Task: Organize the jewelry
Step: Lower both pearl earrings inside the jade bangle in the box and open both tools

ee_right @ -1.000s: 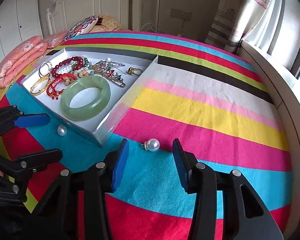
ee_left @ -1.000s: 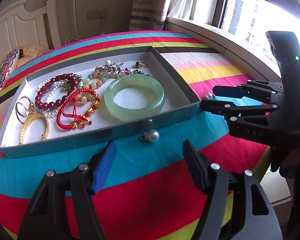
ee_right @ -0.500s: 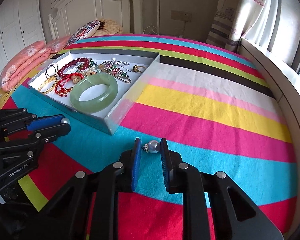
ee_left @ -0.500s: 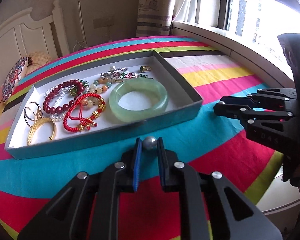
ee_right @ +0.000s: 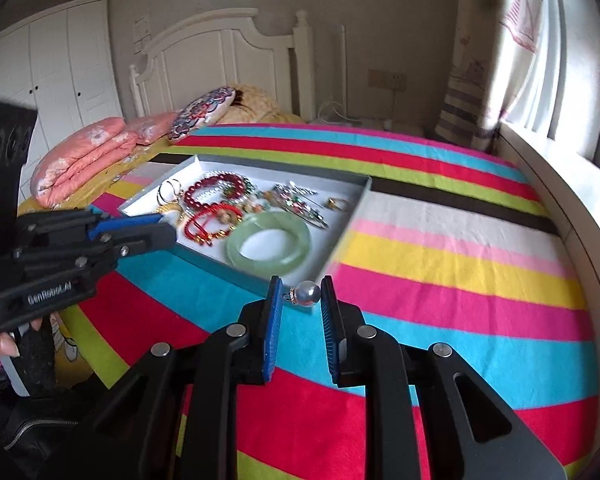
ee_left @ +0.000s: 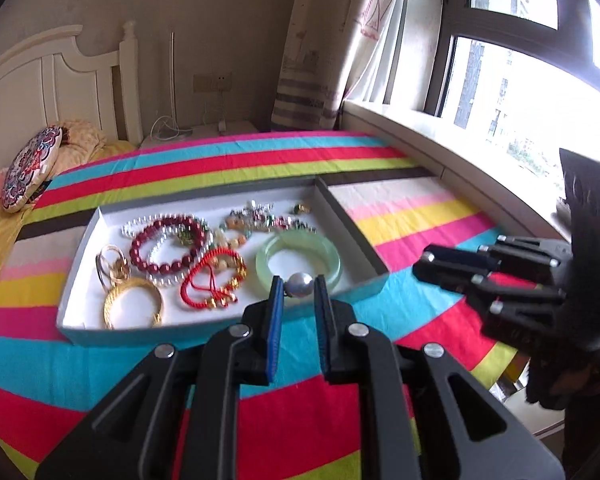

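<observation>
While my left tongs [ee_left: 296,285] and right tongs [ee_right: 300,294] each pinch a pearl, the tray's [ee_left: 370,289] near wall stands ahead, green bangle [ee_left: 298,258] just behind.

A bed covered by a striped blanket [ee_right: 440,248] carried a shallow grey tray [ee_left: 342,208] of jewelry set across its stripes toward the headboard end, while folded pink bedding [ee_right: 84,160] and a patterned round cushion [ee_right: 202,114] lay by the headboard at its far corner.
</observation>
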Motion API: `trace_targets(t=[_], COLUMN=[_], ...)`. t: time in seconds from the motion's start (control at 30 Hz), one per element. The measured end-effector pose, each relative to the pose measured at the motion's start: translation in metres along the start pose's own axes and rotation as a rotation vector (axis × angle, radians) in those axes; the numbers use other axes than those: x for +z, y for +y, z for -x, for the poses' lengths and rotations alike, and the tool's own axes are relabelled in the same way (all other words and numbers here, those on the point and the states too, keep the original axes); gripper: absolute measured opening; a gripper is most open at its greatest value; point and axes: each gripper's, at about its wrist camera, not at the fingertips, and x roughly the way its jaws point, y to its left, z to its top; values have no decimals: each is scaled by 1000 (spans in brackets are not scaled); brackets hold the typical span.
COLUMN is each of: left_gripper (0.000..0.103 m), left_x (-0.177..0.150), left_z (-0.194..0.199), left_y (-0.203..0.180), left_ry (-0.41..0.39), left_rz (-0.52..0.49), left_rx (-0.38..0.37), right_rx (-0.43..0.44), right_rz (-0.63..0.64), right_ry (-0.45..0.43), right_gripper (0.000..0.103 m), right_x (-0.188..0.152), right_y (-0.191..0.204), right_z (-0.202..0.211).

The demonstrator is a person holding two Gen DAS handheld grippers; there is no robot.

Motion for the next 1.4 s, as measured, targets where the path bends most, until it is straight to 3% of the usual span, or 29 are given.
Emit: trace_targets(t=[0.23, 0.4, 0.87, 1.13, 1.2, 1.27, 1.37, 1.4], left_gripper=[15, 15, 15, 16, 25, 44, 55, 61], left_x=[33, 48, 46, 40, 40, 39, 39, 38], left_z=[-7, -35, -92, -102, -102, -100, -94, -91], left_y=[6, 12, 19, 22, 23, 26, 30, 32], left_ry=[1, 73, 171, 202, 201, 192, 168, 159], left_rz=[-53, -48, -42, -35, -31, -19, -16, -17], left_rx=[-52, -111, -117, -132, -123, -117, -80, -68], right_rx=[19, 10, 1, -9, -11, -9, -15, -9], right_rz=[24, 45, 22, 18, 21, 22, 19, 18], right_ry=[2, 27, 114, 123, 124, 124, 109, 104], right_gripper=[19, 19, 19, 19, 20, 25, 41, 55], right_x=[18, 30, 34, 33, 33, 33, 32, 32], right_y=[19, 28, 30, 31, 32, 32, 33, 33], right_z=[-23, -44, -92, -98, -98, -97, -92, -90])
